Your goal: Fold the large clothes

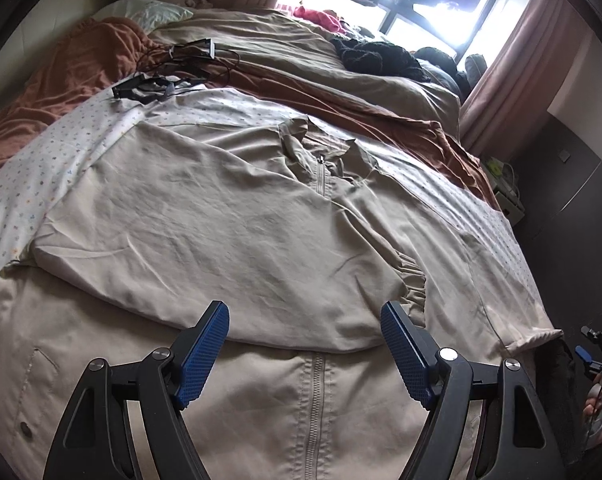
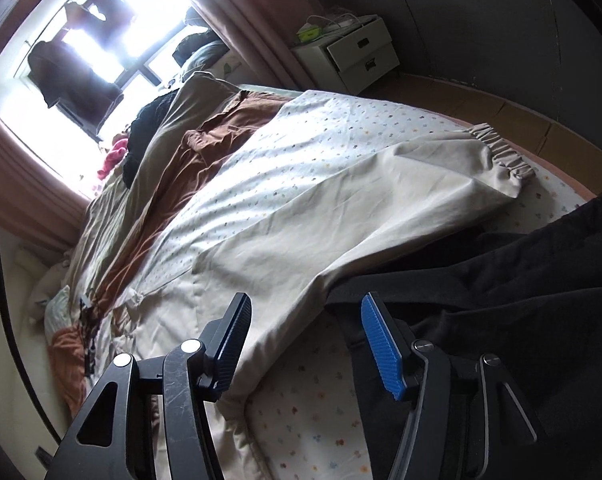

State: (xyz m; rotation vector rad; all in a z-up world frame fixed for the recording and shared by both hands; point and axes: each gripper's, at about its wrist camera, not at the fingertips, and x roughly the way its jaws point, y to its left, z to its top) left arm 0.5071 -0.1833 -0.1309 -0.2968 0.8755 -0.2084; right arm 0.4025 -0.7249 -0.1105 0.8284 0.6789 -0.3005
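Where the beige jacket (image 1: 205, 216) spreads, cables (image 1: 169, 80) and black garment (image 2: 521, 280) nearby

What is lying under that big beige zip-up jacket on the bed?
The beige zip-up jacket lies on a white bedsheet with small coloured prints. One sleeve folds across its front, hiding the chest. The mattress is covered.

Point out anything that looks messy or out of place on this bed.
Black cables and frames lie tangled on the bed beyond the beige jacket. One jacket sleeve is folded across the front; the other sleeve lies stretched out sideways.
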